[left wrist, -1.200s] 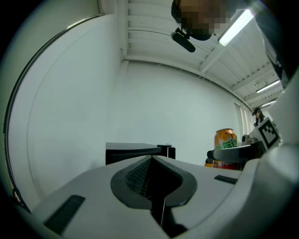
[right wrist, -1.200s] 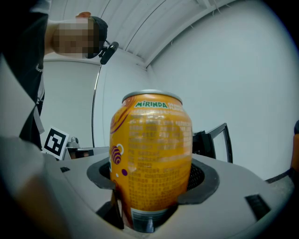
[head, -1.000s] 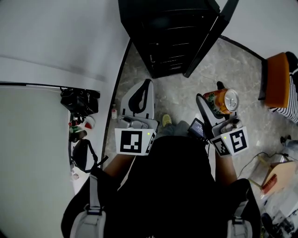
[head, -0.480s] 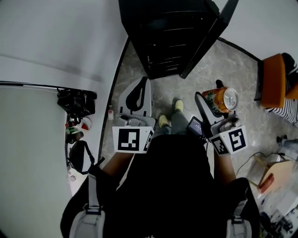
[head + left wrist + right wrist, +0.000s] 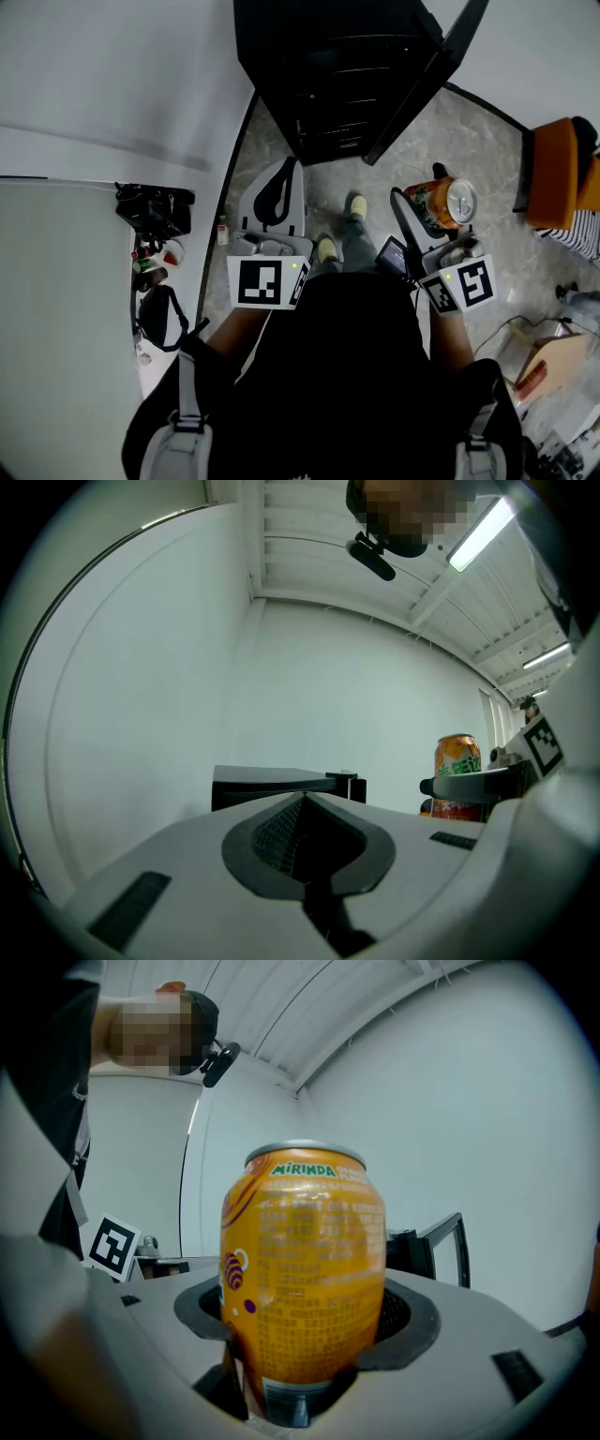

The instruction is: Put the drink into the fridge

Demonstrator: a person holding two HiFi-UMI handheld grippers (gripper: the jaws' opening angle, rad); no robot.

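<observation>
Right tool [image 5: 431, 211]: jaws clamped on the orange drink can [image 5: 305, 1279], which stands upright between them, gripped low on its body. Left tool [image 5: 302, 803]: jaws pressed together, nothing between them. Black fridge [image 5: 347, 75]: ahead of both tools, its door [image 5: 427, 80] open on the right tool's side. The can is outside the fridge.

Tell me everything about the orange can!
The can is an orange Mirinda drink, shiny metal with a silver top, purple swirls and tiny print on its side. It stands upright and looks undented. The right gripper squeezes its lower half between both jaws, and nothing else touches it. It hangs over the grey floor, short of the open black fridge.
</observation>
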